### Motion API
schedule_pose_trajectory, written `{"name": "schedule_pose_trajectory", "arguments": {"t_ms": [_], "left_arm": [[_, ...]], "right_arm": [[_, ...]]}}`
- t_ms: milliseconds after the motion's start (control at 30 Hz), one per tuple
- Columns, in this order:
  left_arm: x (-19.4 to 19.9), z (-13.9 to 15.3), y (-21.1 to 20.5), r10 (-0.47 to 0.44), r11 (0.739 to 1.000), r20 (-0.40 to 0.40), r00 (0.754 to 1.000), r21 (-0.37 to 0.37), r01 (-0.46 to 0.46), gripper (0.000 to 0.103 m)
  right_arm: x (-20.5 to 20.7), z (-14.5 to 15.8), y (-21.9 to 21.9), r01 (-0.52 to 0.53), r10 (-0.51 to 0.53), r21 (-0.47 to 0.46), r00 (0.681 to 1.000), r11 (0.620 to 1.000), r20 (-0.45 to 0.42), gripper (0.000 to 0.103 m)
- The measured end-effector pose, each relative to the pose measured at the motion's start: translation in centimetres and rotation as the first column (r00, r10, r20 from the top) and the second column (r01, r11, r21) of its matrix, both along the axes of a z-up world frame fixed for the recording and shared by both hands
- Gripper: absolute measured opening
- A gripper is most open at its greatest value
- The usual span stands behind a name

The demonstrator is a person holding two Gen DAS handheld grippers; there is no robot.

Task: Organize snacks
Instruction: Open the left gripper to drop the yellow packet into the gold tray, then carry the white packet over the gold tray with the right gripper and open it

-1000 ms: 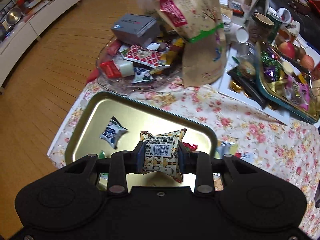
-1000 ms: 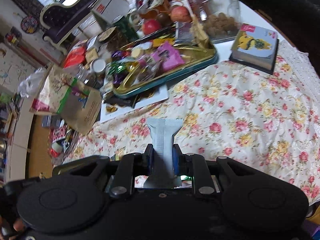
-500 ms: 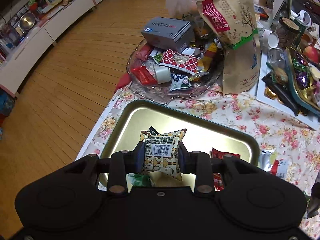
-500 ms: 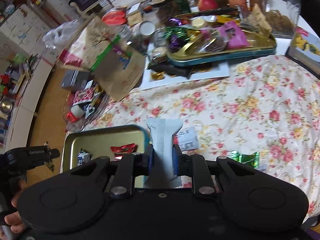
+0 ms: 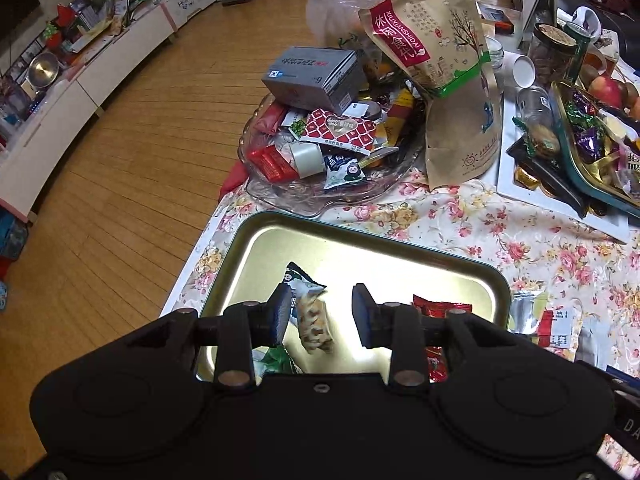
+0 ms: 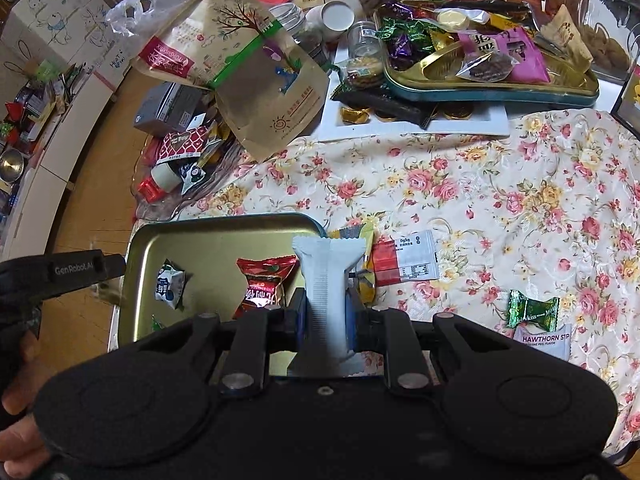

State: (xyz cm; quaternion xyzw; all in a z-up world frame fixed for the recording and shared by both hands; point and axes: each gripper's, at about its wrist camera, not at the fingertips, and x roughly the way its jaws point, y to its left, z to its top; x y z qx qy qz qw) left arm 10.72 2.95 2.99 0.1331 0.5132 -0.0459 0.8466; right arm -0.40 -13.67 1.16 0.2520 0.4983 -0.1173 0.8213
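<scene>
Left gripper [image 5: 320, 312] hangs over the gold tray [image 5: 260, 240] with its jaws spread apart and nothing clamped. Between its 2 fingers, nearer the left one, a patterned snack packet [image 5: 314, 322] appears tilted; whether it touches the tray I cannot tell. A blue and white packet [image 5: 300, 278] lies just ahead of it, and a red packet [image 5: 438, 312] sits behind the right finger.

Right gripper [image 6: 326, 314] is closed on a white snack wrapper [image 6: 326, 276], which stands upright between its fingers, above the near right part of the tray. Right of that gripper, on the flowered desk [image 6: 500, 200], lie a red and white packet [image 6: 404, 262] and a green candy [image 6: 532, 312].
</scene>
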Motion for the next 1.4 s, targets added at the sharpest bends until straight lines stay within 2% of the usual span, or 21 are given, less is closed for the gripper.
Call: {"name": "schedule_pose_trajectory", "arguments": {"t_ms": [100, 233, 400, 467, 600, 667, 833, 1000, 1167, 1400], "left_arm": [[0.1, 0.2, 0.3, 0.005, 0.999, -0.019, 1.000, -0.040, -0.006, 0.046], [0.5, 0.1, 0.9, 0.057, 0.995, -0.060, 0.997, -0.075, -0.062, 0.046], [0.5, -1.1, 1.7, 0.106, 0.975, -0.198, 0.975, -0.170, -0.140, 0.046], [0.6, -1.1, 1.9, 0.110, 0.967, -0.219, 0.970, -0.201, -0.155, 0.046], [0.9, -0.4, 2.8, 0.209, 0.961, -0.164, 0.964, -0.149, -0.233, 0.045], [1.0, -0.3, 3.1, 0.228, 0.957, -0.158, 0.961, -0.144, -0.251, 0.045], [0.9, -0.9, 2.8, 0.211, 0.962, -0.188, 0.959, -0.136, -0.238, 0.045], [0.6, -0.7, 2.4, 0.198, 0.964, -0.180, 0.964, -0.143, -0.225, 0.045], [0.6, -0.3, 2.6, 0.206, 0.963, -0.154, 0.966, -0.141, -0.228, 0.045], [0.2, -0.6, 1.9, 0.177, 0.969, -0.177, 0.968, -0.140, -0.203, 0.045]], "right_arm": [[0.2, 0.0, 0.2, -0.004, 0.004, 0.001, 1.000, 1.000, 0.002, 0.021], [0.3, 0.1, 0.7, -0.013, 0.013, 0.007, 1.000, 1.000, 0.005, 0.021], [0.7, 0.1, 1.7, -0.038, 0.038, 0.015, 0.999, 0.999, 0.009, 0.021], [0.8, 0.0, 2.3, -0.055, 0.055, 0.019, 0.998, 0.998, 0.008, 0.021], [1.0, -0.3, 3.8, -0.101, 0.101, 0.029, 0.995, 0.994, 0.008, 0.021], [1.2, -0.4, 4.7, -0.131, 0.131, 0.031, 0.991, 0.991, 0.008, 0.021], [1.4, -0.8, 6.7, -0.205, 0.204, 0.035, 0.979, 0.978, 0.020, 0.022], [1.7, -0.6, 7.7, -0.242, 0.239, 0.054, 0.970, 0.969, 0.048, 0.025], [1.7, -0.4, 7.6, -0.236, 0.232, 0.079, 0.971, 0.968, 0.060, 0.028], [1.6, -0.5, 6.2, -0.196, 0.193, 0.069, 0.980, 0.978, 0.054, 0.028]]}}
